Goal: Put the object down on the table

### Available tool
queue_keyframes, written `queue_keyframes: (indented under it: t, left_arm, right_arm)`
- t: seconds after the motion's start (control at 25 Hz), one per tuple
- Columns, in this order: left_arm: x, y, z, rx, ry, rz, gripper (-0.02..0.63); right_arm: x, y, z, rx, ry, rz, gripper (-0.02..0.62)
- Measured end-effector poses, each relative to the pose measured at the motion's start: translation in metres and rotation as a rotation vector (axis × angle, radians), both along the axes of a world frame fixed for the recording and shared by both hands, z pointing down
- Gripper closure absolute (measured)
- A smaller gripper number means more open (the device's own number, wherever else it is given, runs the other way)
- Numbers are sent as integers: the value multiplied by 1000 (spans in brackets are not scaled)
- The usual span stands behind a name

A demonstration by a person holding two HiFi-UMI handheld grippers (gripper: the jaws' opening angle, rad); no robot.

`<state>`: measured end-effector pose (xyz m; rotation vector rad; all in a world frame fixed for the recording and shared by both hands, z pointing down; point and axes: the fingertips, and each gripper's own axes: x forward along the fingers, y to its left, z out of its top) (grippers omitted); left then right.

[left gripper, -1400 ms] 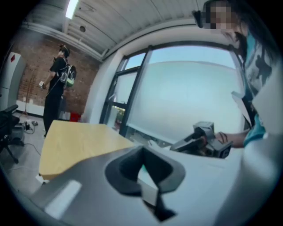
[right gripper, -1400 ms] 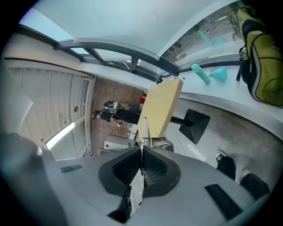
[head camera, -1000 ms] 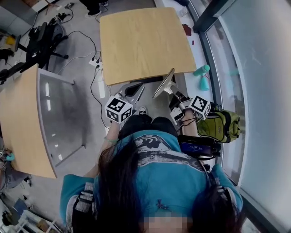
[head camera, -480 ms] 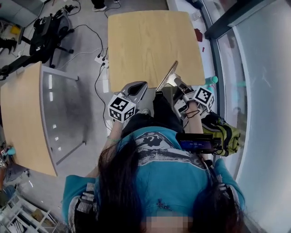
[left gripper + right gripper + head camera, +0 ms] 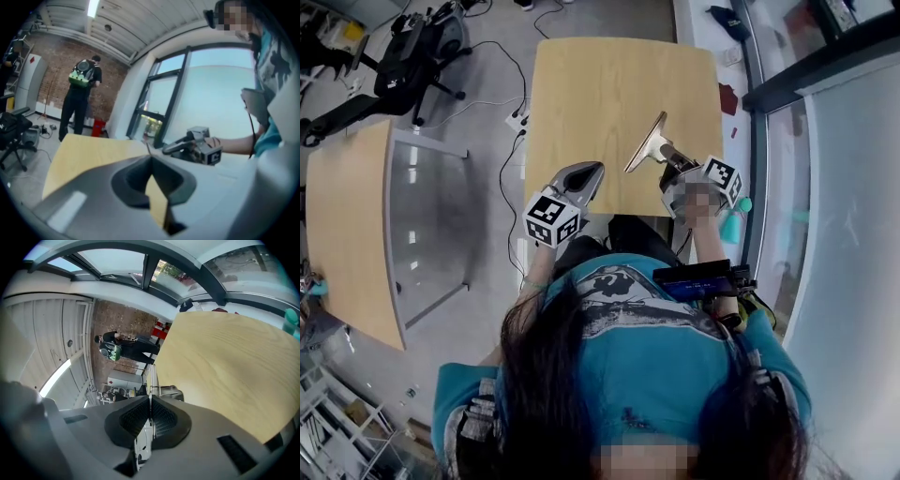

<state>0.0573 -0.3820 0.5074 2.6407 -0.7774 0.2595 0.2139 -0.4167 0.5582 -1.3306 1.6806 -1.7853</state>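
Note:
A thin flat metal-grey object [image 5: 645,142] is held edge-up over the right half of the light wooden table [image 5: 591,84]; whether it touches the top I cannot tell. My right gripper [image 5: 668,157] is shut on its near end. In the right gripper view the pads close on the thin edge [image 5: 151,380], with the table [image 5: 234,362] to the right. My left gripper [image 5: 584,176] hovers at the table's near edge, shut with nothing in it. In the left gripper view its jaws [image 5: 151,161] meet, and the right gripper [image 5: 190,145] shows beyond.
A second wooden table [image 5: 347,234] stands to the left with a grey floor strip between. An office chair [image 5: 412,56] and cables [image 5: 511,122] lie at the far left. A window wall and a teal bottle [image 5: 733,220] are on the right. A person with a green backpack [image 5: 83,75] stands far off.
Both grippers have moved forward from in front of the table to over its near part. The right one carried the flat object along, still gripped.

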Motion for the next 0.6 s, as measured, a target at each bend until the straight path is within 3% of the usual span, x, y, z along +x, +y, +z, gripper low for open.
queue_keyframes:
  t: [0.32,0.6]
  left_arm:
    - [31,-42,11,-27,-21,-51,603]
    - [20,-56,21,-65,-44,-127,603]
  right_arm:
    - [19,-91,41,-52,25,-137,580]
    - [-3,-140,87,-118,49,-275,580]
